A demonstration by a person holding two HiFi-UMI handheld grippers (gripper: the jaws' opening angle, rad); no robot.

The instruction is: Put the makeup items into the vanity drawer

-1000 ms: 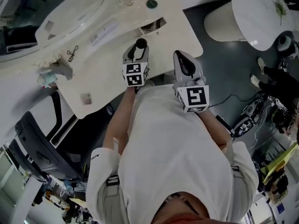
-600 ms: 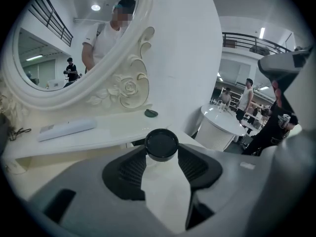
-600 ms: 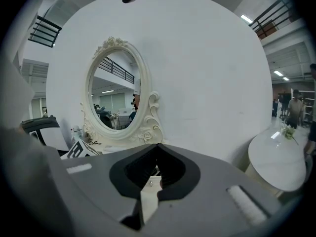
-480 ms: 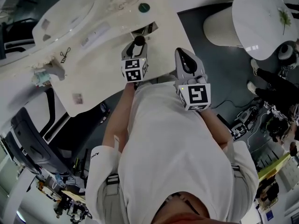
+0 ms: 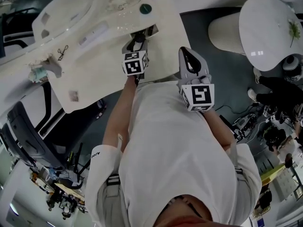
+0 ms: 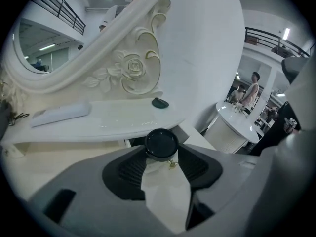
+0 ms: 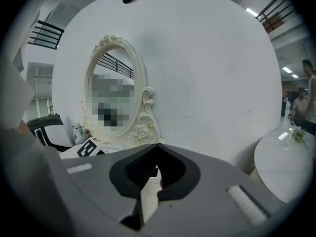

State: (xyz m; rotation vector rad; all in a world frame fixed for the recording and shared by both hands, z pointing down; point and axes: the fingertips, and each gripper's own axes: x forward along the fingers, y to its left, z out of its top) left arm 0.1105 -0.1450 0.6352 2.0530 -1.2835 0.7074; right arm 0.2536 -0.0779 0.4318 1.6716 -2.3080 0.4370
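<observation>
Near the drawer, left gripper nose-down, jaws on black compact.

Dark grey floor. Round white pedestal table to the right, black office chair lower left. Plain white wall. Black balcony railing, ceiling strip light lit.

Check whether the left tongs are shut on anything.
Shut on a round black makeup item: the left tongs pinch it at their tips, both pads against its sides.
</observation>
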